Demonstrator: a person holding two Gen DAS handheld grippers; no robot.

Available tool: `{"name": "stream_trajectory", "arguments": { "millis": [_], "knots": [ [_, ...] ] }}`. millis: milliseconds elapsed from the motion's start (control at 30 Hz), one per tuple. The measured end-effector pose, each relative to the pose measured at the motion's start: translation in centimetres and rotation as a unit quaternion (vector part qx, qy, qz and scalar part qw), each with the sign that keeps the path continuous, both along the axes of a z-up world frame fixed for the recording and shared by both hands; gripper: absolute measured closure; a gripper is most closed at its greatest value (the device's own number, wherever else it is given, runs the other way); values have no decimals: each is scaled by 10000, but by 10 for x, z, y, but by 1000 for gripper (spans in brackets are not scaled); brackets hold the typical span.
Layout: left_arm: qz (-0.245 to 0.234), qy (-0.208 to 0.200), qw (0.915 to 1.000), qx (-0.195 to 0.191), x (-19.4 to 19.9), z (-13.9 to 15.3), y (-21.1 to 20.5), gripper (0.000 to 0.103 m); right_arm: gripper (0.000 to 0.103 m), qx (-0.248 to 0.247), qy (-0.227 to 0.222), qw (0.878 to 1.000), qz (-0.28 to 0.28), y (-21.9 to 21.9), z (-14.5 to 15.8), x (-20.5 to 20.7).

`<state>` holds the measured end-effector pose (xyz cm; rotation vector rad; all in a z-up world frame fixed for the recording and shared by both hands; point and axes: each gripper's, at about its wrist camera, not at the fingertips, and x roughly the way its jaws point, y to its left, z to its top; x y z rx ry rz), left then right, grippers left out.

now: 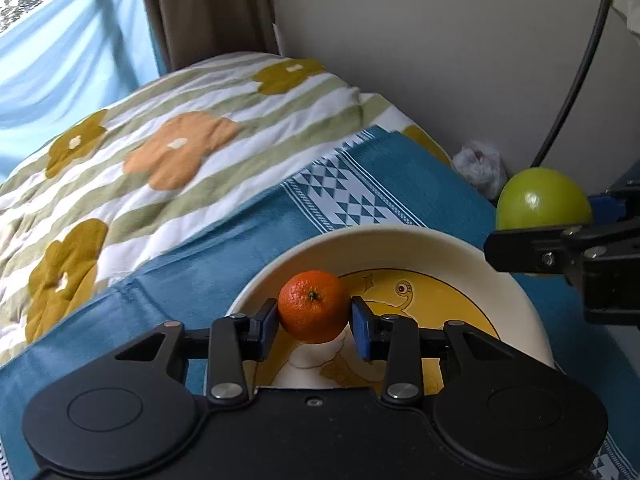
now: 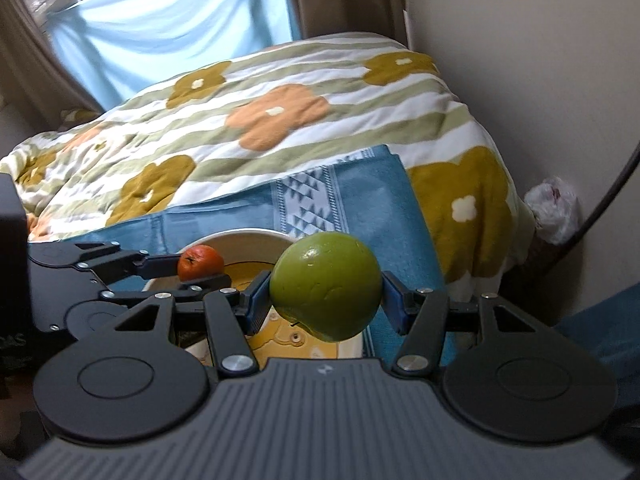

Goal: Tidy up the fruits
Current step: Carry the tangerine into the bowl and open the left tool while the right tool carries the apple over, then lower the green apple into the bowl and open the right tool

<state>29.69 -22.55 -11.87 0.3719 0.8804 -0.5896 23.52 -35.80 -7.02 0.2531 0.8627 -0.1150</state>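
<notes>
**Both claws loaded over the bowl**

Hidden/cut off: near rim of the bowl (image 1: 400, 236) sits behind the left claw's body in left wrist view; in right wrist view most of the bowl is covered by both claws and the green fruit. Yellow cartoon print inside only partly visible. Black cable (image 1: 576, 80) runs out of frame up the wall. White crumpled item (image 2: 554, 208) by the wall, prob. a plastic bag, too blurred to be sure.

View diffs: only right wrist view shows the window and brown curtain; floral quilt (image 2: 280, 120) and blue patterned cloth (image 1: 400, 176) appear in both.

Left claw (image 1: 314, 318) clenched on the mandarin (image 1: 312, 306), pads on both sides, above the bowl's inside. Right claw (image 2: 326, 294) grasping the green apple (image 2: 326, 290) between its blue pads, over the bowl's right edge.
</notes>
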Motion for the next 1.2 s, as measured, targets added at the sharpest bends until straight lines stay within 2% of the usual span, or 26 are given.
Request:
{"name": "stream_trajectory", "arguments": {
  "millis": [100, 167, 233, 467, 667, 1000, 1200],
  "knots": [
    [-32, 43, 10000, 18, 3, -4, -4, 57, 31, -13, 51, 9999, -87, -4, -2, 1],
    [-45, -13, 10000, -40, 2, -1, -3, 30, 31, -22, 65, 9999, -120, -6, -3, 1],
    [-58, -101, 9999, -109, 0, 5, 0, 27, 31, -24, 63, 9999, -138, -8, -3, 2],
    [258, -196, 9994, -123, -6, 24, 26, 26, 31, -47, 98, 9999, 38, -12, -6, 6],
    [684, -246, 9973, -134, -12, 36, 56, 25, 31, -224, 83, 9983, 532, 1, -11, 15],
    [1263, -258, 9916, -105, -30, 45, 94, 24, 31, -780, 47, 9850, 1540, 45, -34, 30],
    [1379, -240, 9901, -54, -36, 41, 103, 24, 31, -1011, 33, 9801, 1705, 58, -46, 33]
  ]
}}
